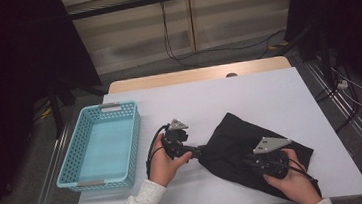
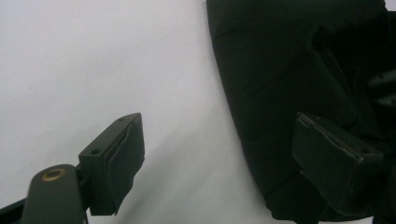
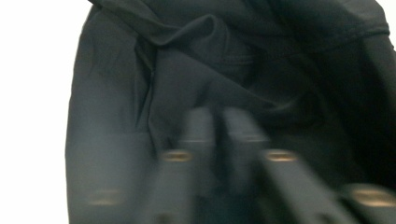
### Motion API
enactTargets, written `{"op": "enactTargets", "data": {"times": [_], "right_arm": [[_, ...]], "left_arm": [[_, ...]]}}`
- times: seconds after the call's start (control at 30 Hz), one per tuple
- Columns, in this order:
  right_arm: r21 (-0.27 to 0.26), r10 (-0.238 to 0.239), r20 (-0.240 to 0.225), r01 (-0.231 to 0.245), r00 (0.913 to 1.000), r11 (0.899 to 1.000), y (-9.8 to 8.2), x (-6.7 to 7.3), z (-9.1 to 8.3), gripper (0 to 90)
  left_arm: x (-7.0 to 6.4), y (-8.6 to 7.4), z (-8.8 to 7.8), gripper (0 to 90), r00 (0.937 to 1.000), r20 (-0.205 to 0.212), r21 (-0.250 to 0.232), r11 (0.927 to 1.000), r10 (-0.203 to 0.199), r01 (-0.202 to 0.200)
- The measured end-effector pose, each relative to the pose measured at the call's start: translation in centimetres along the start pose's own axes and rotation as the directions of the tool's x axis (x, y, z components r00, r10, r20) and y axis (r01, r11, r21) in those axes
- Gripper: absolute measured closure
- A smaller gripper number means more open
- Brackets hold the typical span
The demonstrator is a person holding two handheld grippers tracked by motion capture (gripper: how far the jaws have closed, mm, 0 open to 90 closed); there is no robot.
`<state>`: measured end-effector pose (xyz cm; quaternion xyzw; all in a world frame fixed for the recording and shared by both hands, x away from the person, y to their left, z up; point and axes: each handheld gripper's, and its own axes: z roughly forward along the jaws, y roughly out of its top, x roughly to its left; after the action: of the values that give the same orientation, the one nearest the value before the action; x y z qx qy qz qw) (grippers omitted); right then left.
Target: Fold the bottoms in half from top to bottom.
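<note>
Cloth: black crumpled fabric garment (image 1: 246, 148) is lying half-folded on the white surface (image 1: 248, 95).
Left claw (image 2: 219, 158): spreading wide, one jaw over its edge.
Right claw (image 3: 217, 135): pressing together above its folds.
Remaining: light-blue perforated plastic basket (image 1: 106, 175), beyond left claw, is waiting empty.

No legible text, label, brand, number or sign anywhere. Checked the black cloth (image 1: 243, 146), the turquoise basket (image 1: 104, 144) to its left, the white table cover (image 1: 248, 95) under it and the wall panels behind: all plain, nothing readable.
</note>
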<state>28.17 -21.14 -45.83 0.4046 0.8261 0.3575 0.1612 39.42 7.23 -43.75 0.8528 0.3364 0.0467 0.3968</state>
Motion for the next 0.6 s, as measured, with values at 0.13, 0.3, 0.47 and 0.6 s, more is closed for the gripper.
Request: {"op": "enactTargets", "data": {"times": [0.13,0.3,0.47,0.6], "right_arm": [[0.003,-0.009,-0.024,0.009,0.9997,1.0,-0.1,-0.7,-1.0,90.0],[-0.017,0.001,-0.002,-0.001,1.0,1.0,0.1,-0.5,-2.3,90.0],[-0.054,0.062,0.016,-0.061,0.9979,0.997,-0.1,-0.5,-1.5,65.2],[-0.025,0.014,-0.001,-0.014,0.9999,1.0,-0.2,0.4,-0.5,56.5]], "left_arm": [[0.0,0.0,0.0,17.6,0.9999,0.014,-0.005,1.0,-0.003,0.003],[-0.2,0.0,0.2,17.5,0.9999,0.017,0.007,1.0,0.0,0.0],[-0.4,-0.1,0.3,17.5,0.9998,0.018,0.011,0.9999,0.003,-0.003],[-0.5,0.0,0.4,17.5,0.9997,0.023,0.01,0.9999,0.004,-0.004]]}}
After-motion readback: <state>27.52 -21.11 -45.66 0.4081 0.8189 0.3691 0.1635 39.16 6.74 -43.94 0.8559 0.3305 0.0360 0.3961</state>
